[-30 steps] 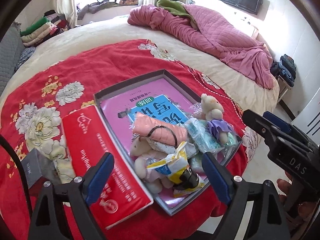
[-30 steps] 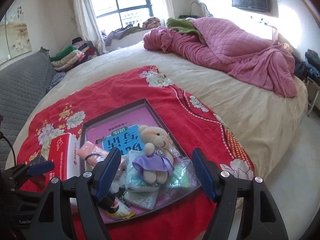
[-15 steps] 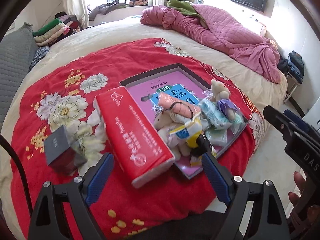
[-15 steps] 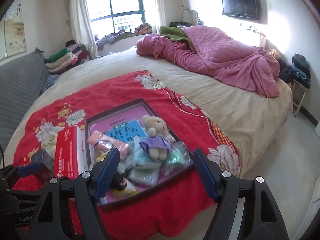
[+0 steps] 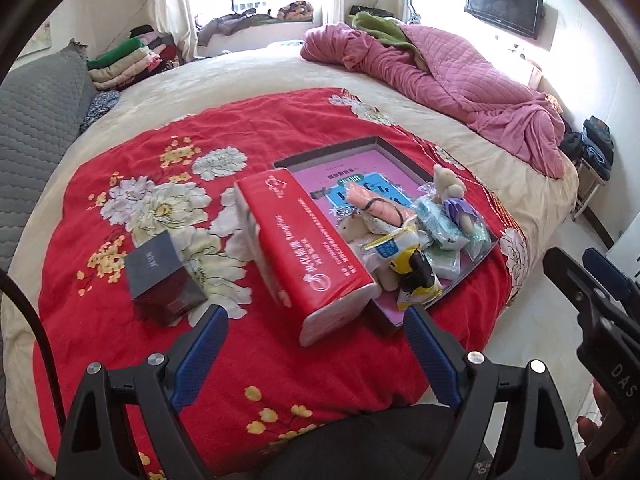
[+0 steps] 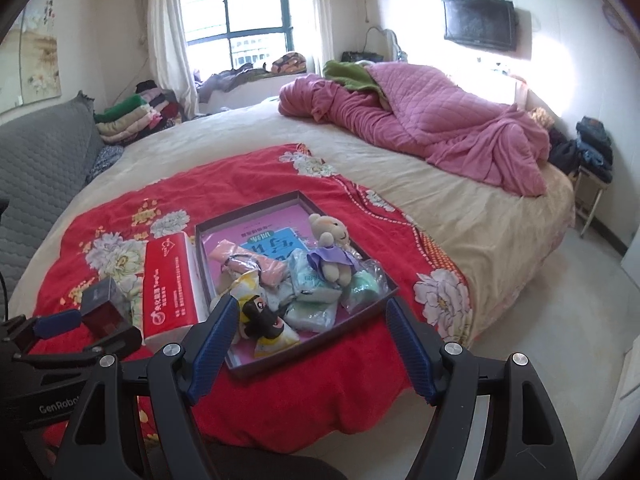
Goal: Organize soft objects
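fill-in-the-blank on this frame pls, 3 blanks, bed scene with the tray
1. The teddy bear wears a ____ dress.
2. The red tissue pack lies outside the tray, on the ____ blanket.
3. Both the left gripper and the right gripper are ____, holding nothing.

Missing words: purple; red; open

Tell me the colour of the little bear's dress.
Purple, on the little bear in the tray; right wrist view shows it best.

A bed (image 5: 256, 68) carries a red floral blanket (image 5: 120, 208) and a heaped pink quilt (image 5: 452, 60) (far side); on the blanket lie a tray (image 6: 352, 308), a red tissue pack (image 5: 308, 252) touching it, and a dark box (image 5: 160, 276) apart
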